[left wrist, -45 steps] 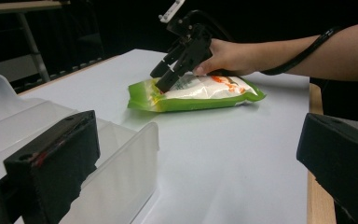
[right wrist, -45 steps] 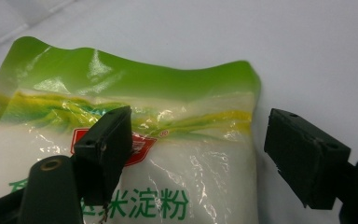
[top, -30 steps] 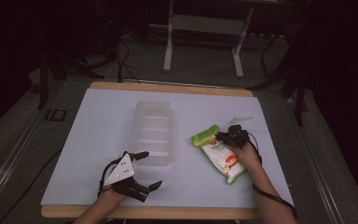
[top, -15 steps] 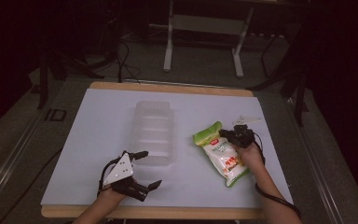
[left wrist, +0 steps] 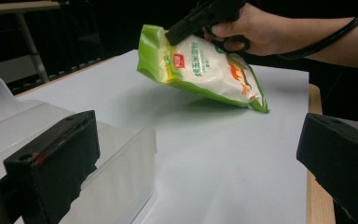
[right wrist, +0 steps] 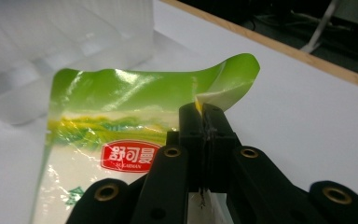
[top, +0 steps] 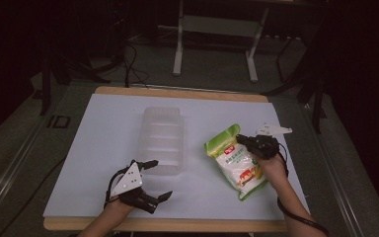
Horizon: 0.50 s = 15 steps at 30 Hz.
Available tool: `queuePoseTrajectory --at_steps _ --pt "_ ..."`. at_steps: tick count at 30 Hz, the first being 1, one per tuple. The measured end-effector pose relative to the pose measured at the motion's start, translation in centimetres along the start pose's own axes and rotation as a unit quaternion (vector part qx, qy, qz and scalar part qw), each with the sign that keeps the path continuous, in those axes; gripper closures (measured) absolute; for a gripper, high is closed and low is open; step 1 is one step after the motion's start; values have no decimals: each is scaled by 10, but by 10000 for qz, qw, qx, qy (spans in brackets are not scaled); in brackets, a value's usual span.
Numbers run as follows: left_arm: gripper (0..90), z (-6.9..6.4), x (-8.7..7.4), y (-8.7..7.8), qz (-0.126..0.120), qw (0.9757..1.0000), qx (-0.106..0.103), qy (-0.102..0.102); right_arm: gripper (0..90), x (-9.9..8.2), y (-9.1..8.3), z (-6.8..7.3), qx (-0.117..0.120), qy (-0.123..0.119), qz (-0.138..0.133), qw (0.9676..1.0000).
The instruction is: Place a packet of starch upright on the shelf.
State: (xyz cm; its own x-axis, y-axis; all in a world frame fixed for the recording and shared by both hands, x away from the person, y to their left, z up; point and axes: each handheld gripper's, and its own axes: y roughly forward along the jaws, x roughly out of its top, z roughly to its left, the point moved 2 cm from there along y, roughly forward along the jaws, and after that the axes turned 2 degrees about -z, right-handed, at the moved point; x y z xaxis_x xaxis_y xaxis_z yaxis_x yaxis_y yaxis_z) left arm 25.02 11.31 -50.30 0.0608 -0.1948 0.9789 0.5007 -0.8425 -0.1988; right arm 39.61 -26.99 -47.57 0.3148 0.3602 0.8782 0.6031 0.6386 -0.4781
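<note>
Dim workroom, white-topped table (top: 103,148) with a wooden edge, dark stands and cables behind.

Item 1 — green-and-white rice bag (top: 234,160). Sealed pouch with a red label and a green top band. Position: right half of the table, top end raised off the surface and the bottom corner low, at or just above the table, as the left gripper view (left wrist: 205,70) makes plain. Long axis runs from the lifted green band, which points toward the table's far side and centre, down to the corner nearest the person's right forearm.

Item 2 — right gripper (top: 244,140). Jaws pressed together on the bag's upper edge near one corner; in the right gripper view (right wrist: 204,109) the thin film is pinched between the closed pads. Held by the person's right hand, coming in from the bag's right side.

Item 3 — clear plastic container (top: 162,138). Long, ribbed, empty, lying at table centre with its length running away from the person. It sits just left of the bag and well apart from it — this is the bearing that matters: the likely carry is leftward from the right gripper, and bag and container lie roughly parallel.

Item 4 — left gripper (top: 155,180). Jaws spread wide, holding nothing, parked near the container's near end, closer to the container than the right gripper is.
</note>
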Motion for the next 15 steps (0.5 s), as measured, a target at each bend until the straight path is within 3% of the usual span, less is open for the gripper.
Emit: queuePoseTrajectory --at_steps 15 --pt "0 -5 0 4 14 10000 -45 14 882 17 -38 34 234 -275 -501 9981"
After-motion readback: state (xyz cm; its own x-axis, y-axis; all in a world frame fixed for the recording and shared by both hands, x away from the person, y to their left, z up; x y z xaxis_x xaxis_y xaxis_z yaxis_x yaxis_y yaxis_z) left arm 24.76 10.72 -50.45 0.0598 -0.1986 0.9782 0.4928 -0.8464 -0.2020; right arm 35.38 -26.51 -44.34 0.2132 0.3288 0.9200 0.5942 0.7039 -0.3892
